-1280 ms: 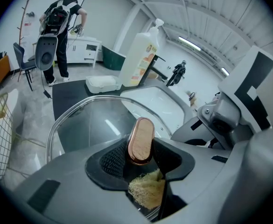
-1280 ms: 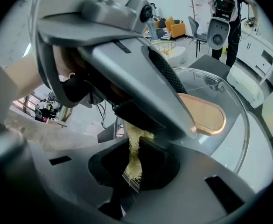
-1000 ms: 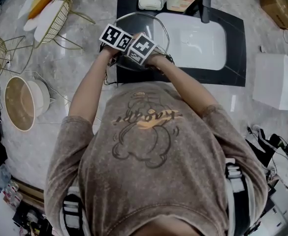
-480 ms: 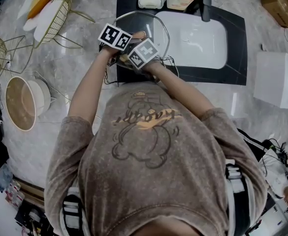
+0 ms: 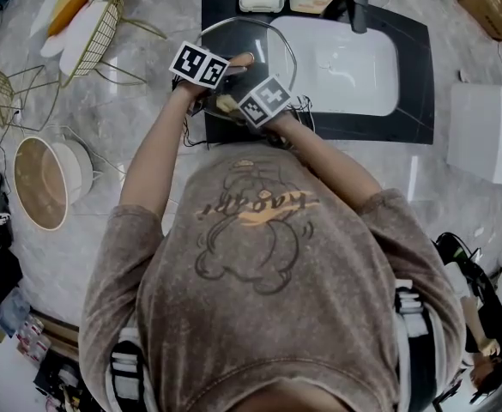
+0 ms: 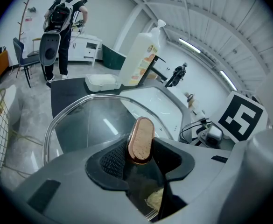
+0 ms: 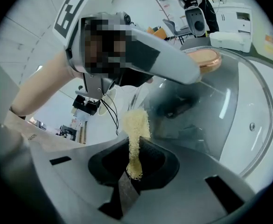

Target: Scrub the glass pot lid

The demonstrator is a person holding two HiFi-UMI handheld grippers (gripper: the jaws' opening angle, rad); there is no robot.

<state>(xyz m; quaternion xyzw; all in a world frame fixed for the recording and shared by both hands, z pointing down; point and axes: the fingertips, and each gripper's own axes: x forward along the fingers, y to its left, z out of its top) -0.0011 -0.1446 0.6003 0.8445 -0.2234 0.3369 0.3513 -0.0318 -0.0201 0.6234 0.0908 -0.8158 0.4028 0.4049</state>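
The glass pot lid [image 5: 263, 45] is held tilted over the left end of the sink. My left gripper [image 5: 230, 67] is shut on the lid's copper-rimmed wooden knob [image 6: 141, 140], which stands between its black pads. My right gripper [image 7: 134, 164] is shut on a yellow scrubbing cloth [image 7: 135, 134], and the cloth's top end lies against the glass [image 7: 220, 101]. That cloth [image 6: 155, 199] shows through the glass low in the left gripper view. In the head view the right gripper [image 5: 240, 101] sits just below and to the right of the left one.
A white basin [image 5: 345, 63] sits in a black surround with a black tap [image 5: 353, 3] behind it. At the back stand a soap dish [image 5: 261, 1] and a detergent bottle [image 6: 141, 55]. Gold wire racks [image 5: 96, 33] and a white pot [image 5: 40, 178] lie at left, a white box [image 5: 486, 131] at right.
My right gripper has slid right and slightly toward me along the lid and rolled, taking the cloth with it. The left gripper and the lid have stayed put.
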